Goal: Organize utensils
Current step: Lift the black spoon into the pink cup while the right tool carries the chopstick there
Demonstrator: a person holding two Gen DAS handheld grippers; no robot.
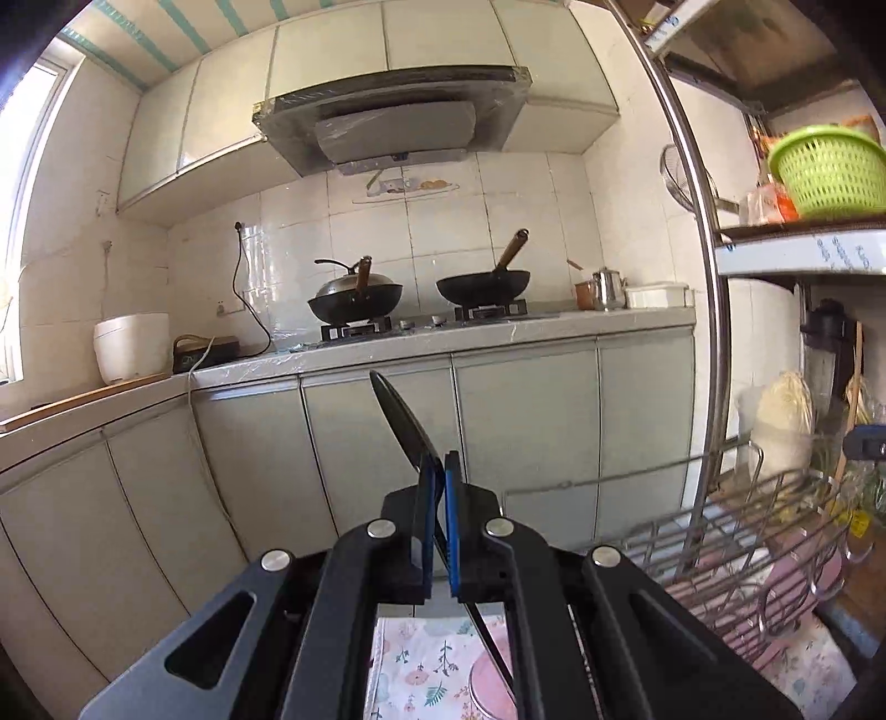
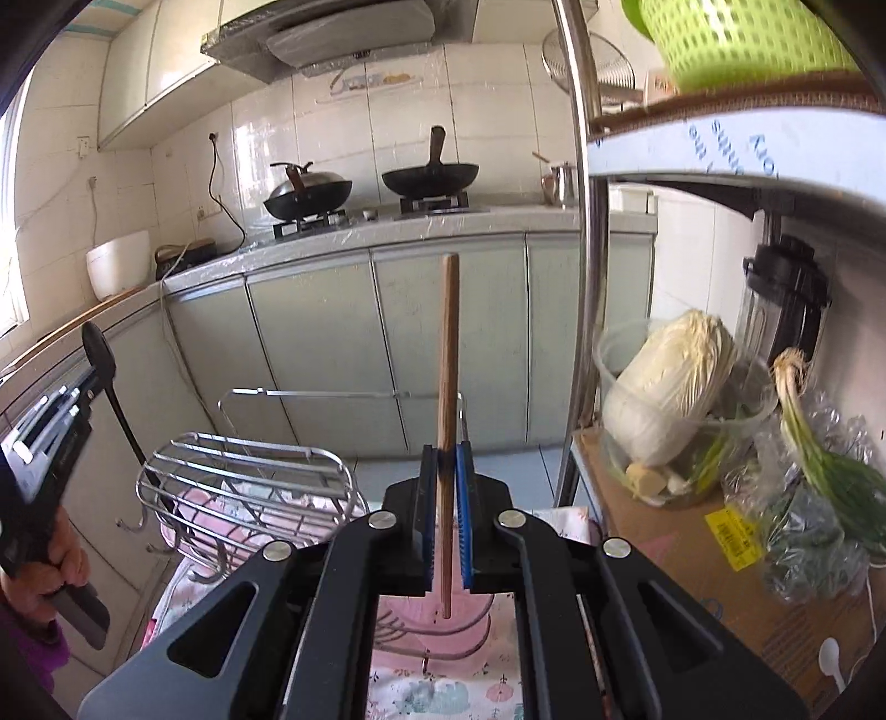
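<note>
My left gripper (image 1: 439, 471) is shut on a black spoon (image 1: 401, 421), bowl end up and tilted left, handle running down between the blue pads. The right wrist view also shows this black spoon (image 2: 99, 354) at the far left, with a hand on the left gripper. My right gripper (image 2: 446, 462) is shut on a wooden chopstick (image 2: 447, 354) that stands nearly upright. A wire utensil rack (image 2: 243, 476) stands on a floral cloth just below and left of the right gripper. In the left wrist view the wire utensil rack (image 1: 736, 531) is at the lower right.
A metal shelf pole (image 2: 587, 221) rises just right of the chopstick. The shelf holds a green basket (image 2: 736, 39), a cabbage (image 2: 664, 387), greens and a blender. A white spoon (image 2: 830, 653) lies on cardboard. Across the kitchen is a counter with two woks (image 1: 354, 296) and a rice cooker (image 1: 130, 346).
</note>
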